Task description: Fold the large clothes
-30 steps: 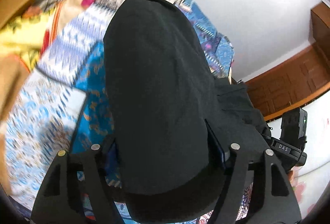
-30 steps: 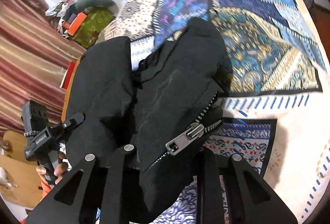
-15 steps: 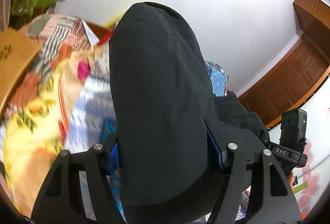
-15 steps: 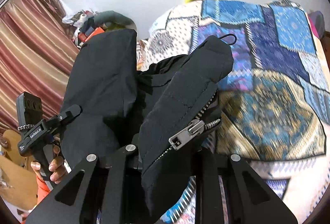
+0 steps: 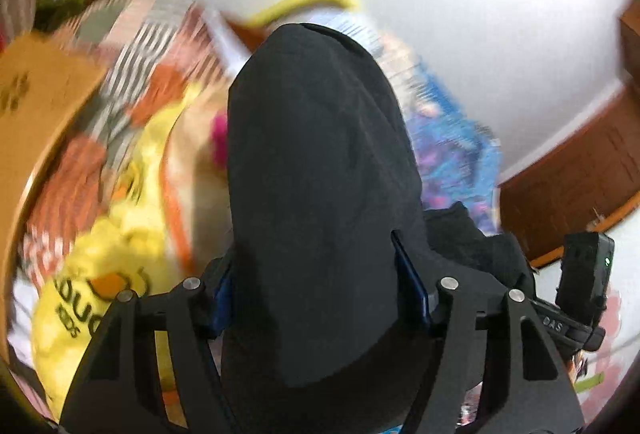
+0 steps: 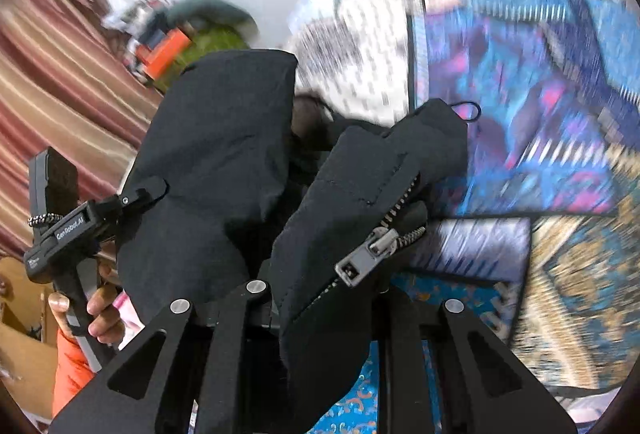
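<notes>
Jacket (image 5: 320, 202) filling the middle of the left wrist view, standing up as a tall black hump between the fingers (image 5: 412, 298) of the left gripper (image 5: 320, 298), those fingers pinching the cloth from both sides. Blurring behind it on the left, a yellow printed cloth (image 5: 112, 258) and striped fabrics; white wall (image 5: 480, 34) on the far side; right gripper (image 5: 580, 298) showing at the right edge.

Seen from the right wrist: right gripper (image 6: 320, 298) clamping the jacket's zipper edge, fingers closed on the cloth, grey zipper pull (image 6: 366, 252) hanging just beyond them. Draping left, the jacket reaching the left gripper (image 6: 132, 198), gripped by a hand (image 6: 96, 310). Lying blurred beneath and to the right, a blue patterned bedspread (image 6: 540, 154); striped curtain (image 6: 52, 74) at far left.
</notes>
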